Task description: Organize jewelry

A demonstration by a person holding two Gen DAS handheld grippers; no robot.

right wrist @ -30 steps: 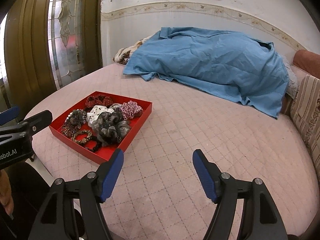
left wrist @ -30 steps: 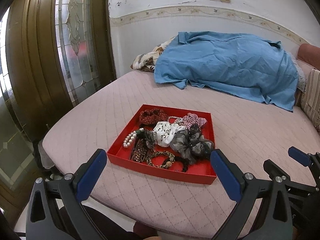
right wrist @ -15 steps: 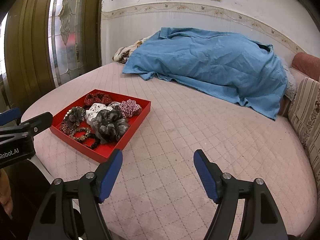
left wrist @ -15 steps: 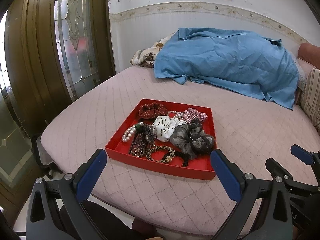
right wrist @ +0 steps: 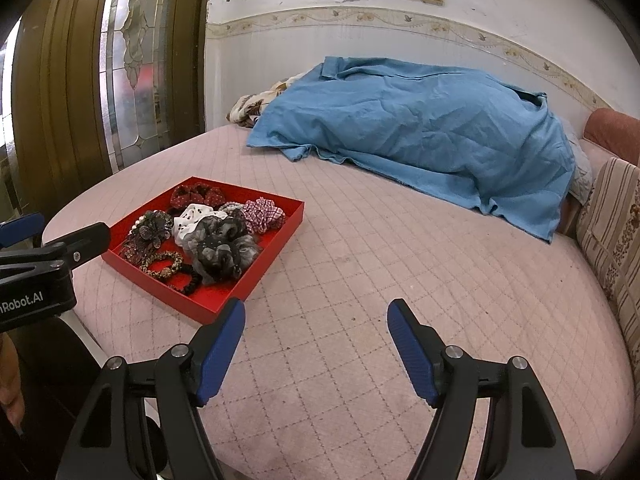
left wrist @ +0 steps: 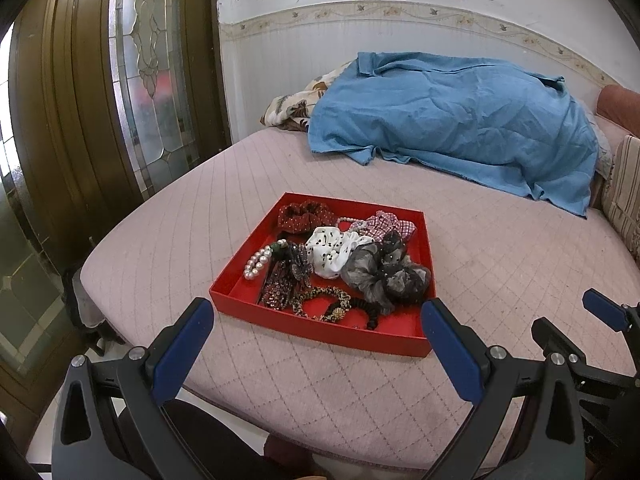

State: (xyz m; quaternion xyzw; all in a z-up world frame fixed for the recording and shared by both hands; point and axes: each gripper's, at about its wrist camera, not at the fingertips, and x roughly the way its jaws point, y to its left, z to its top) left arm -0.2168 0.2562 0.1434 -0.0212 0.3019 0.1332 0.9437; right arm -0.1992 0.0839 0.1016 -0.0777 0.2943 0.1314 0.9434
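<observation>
— Both hand-held grippers hang over the near edge of the bed (right wrist: 360, 216); the left hand-held gripper (left wrist: 316, 332) stands spread wide with nothing between its blue pads, and the right hand-held gripper (right wrist: 316, 320) is likewise released and empty; any writing you can read?

— Only on the left tool's black body, at the left edge of the right wrist view: white letters ending "nRobot.AI", the start cut off; the left wrist view shows no such lettering.

— And the jewelry?

— All in the red tray (left wrist: 320, 332) on the pink quilted bed, just beyond the left pads; the right view has the tray (right wrist: 276, 248) off to its left, apart from its own pads; inside lie a pearl bracelet (left wrist: 258, 265), a white dotted scrunchie (left wrist: 332, 250), a grey scrunchie (left wrist: 380, 276) and a checked one (left wrist: 390, 224), tangled together.

— Anything around it?

— A blue sheet (right wrist: 420, 136) heaped at the wall; a striped cushion (right wrist: 612, 220) at the right; a glass-panelled door (left wrist: 152, 80) on the left; nothing covers the tray.
</observation>
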